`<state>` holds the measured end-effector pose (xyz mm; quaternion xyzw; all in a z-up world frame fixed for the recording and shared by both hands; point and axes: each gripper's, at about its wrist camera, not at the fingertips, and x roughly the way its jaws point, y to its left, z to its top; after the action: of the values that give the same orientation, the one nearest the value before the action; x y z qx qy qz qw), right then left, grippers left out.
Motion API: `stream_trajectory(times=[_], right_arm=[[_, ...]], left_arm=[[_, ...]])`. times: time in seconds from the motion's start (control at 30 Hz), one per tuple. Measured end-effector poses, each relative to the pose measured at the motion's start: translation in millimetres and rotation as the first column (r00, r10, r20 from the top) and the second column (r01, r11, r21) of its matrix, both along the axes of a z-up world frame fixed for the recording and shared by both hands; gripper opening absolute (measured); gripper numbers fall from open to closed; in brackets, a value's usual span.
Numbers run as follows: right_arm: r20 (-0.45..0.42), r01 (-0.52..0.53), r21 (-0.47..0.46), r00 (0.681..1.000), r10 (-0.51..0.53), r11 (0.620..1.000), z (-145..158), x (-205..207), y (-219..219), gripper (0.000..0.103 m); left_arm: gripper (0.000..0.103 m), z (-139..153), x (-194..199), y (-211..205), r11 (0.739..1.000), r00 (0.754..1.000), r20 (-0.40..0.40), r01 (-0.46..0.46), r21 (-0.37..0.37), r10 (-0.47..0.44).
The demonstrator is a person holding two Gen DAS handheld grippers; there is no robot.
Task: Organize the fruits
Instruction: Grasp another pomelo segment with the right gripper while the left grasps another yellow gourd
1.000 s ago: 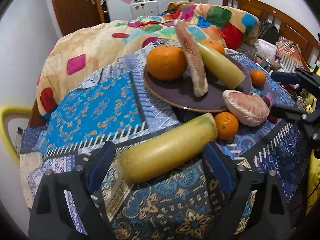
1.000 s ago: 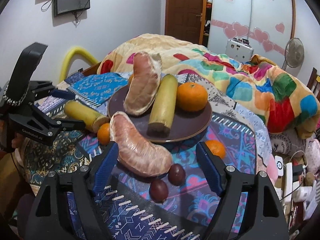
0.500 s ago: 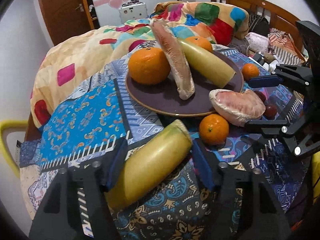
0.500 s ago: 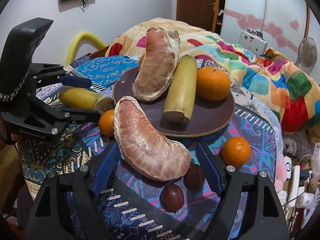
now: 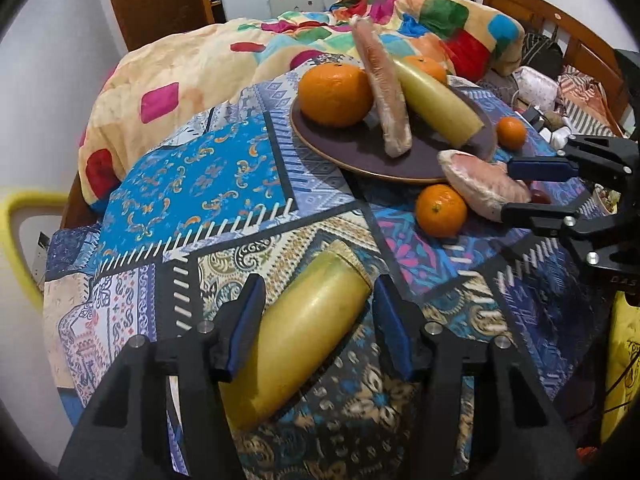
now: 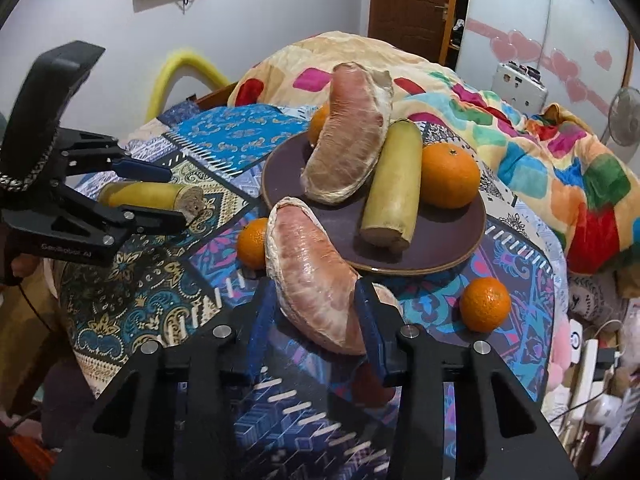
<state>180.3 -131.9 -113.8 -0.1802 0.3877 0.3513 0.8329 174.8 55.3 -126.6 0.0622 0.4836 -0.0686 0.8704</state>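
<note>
- Yellow-green cut stalk, perhaps sugarcane (image 5: 304, 332): lies slanted at lower centre of the left wrist view.
- Pink peeled pomelo segment (image 6: 316, 280): lower centre, just below the plate (image 6: 440, 256).
- Plate, centre: second segment (image 6: 348, 148), another stalk (image 6: 394, 184), orange (image 6: 450, 176).
- Small oranges (image 6: 485, 304) beside the plate.

A home bedroom is shown: a wooden bed frame (image 5: 576, 36) and patchwork quilt (image 5: 420, 12) are seen at upper right, a wooden door (image 5: 156, 0) at upper left.
</note>
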Motion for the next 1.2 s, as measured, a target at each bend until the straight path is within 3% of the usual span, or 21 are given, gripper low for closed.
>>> stream_trajectory(times=[0.1,0.17,0.23,0.27,0.7,0.97,1.2], right_arm=[[-0.007,0.006,0.007,1.000,-0.006,1.000,3,-3,-3,0.039],[-0.022,0.024,0.024,0.999,-0.024,0.999,4,0,-9,0.051],[-0.014,0.042,0.033,0.999,-0.042,0.999,4,3,-15,0.074],[-0.007,0.052,0.035,0.999,-0.052,0.998,4,5,-18,0.075],[-0.109,0.041,0.040,0.993,-0.037,0.998,-19,33,-6,0.078],[-0.081,0.014,0.009,0.997,-0.013,1.000,-17,20,2,0.075],[-0.059,-0.002,-0.045,0.998,-0.001,0.999,-14,-13,5,0.074]], left_arm=[[0.067,3,-8,-1,1.000,1.000,0.008,0.018,0.010,-0.018],[0.072,1,-15,0,0.999,0.999,0.022,0.026,0.039,-0.027],[0.072,-2,-19,3,0.998,0.999,0.025,0.025,0.062,-0.027],[0.072,-3,-20,4,0.998,0.999,0.027,0.025,0.064,-0.027],[0.071,-11,-22,22,0.999,0.998,0.060,0.023,0.032,-0.025],[0.047,-4,-34,23,1.000,0.997,0.077,0.012,0.027,-0.014],[0.038,0,-47,23,0.999,0.999,0.041,0.004,-0.039,-0.002]])
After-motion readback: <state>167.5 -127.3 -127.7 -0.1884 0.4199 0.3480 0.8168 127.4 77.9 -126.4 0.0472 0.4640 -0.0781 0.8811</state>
